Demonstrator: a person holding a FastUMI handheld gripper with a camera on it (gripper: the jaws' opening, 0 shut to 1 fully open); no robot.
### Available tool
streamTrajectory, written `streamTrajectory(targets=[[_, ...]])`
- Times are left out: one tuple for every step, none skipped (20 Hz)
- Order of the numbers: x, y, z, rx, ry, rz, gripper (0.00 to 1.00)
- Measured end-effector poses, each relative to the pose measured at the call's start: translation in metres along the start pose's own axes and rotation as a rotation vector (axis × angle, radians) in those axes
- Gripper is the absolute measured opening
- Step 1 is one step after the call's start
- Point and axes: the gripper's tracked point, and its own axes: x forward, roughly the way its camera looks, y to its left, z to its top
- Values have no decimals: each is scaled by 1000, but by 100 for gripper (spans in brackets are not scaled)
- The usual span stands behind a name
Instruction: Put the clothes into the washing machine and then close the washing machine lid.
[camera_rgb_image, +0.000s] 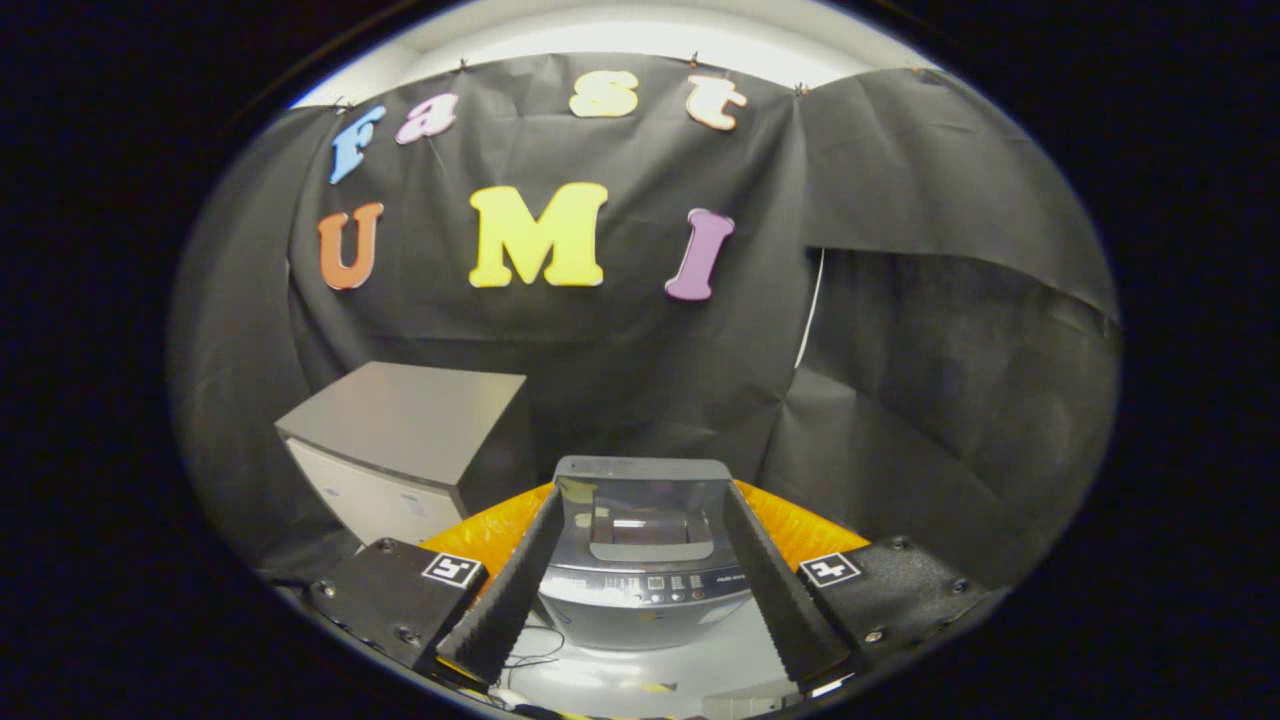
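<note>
Jaws apart and empty, washing machine (645, 545) between them, lid down, grey cabinet (400, 450) beside.

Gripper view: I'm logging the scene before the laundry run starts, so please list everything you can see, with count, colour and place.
Washing machine: one, grey, a small top-loader between and just beyond the fingers; its lid looks shut.
Orange sheet: one, orange, under and to both sides of the washing machine.
Box-shaped cabinet: one, grey top with a paler front, left of the washing machine, against the wall.
Black cloth wall: one, black, behind everything.
Cable: one, dark, on the pale surface in front of the washing machine.
Gripper: one, fingers spread wide apart, holding nothing.
</note>
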Motion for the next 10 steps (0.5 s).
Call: streamTrajectory(targets=[[-20,-7,2,-4,-32,12,100],[-37,-13,3,-7,-59,22,100],[-55,-19,2,-7,-82,31,100],[-73,-23,-1,-5,-101,45,100],[-91,-28,-5,3,-119,57,100],[-109,-32,-9,16,-133,68,100],[-126,-36,-12,33,-139,82,100],[-143,-37,-16,49,-142,95,100],[-157,-40,-21,60,-143,107,100],[-172,-41,-25,63,-154,116,100]])
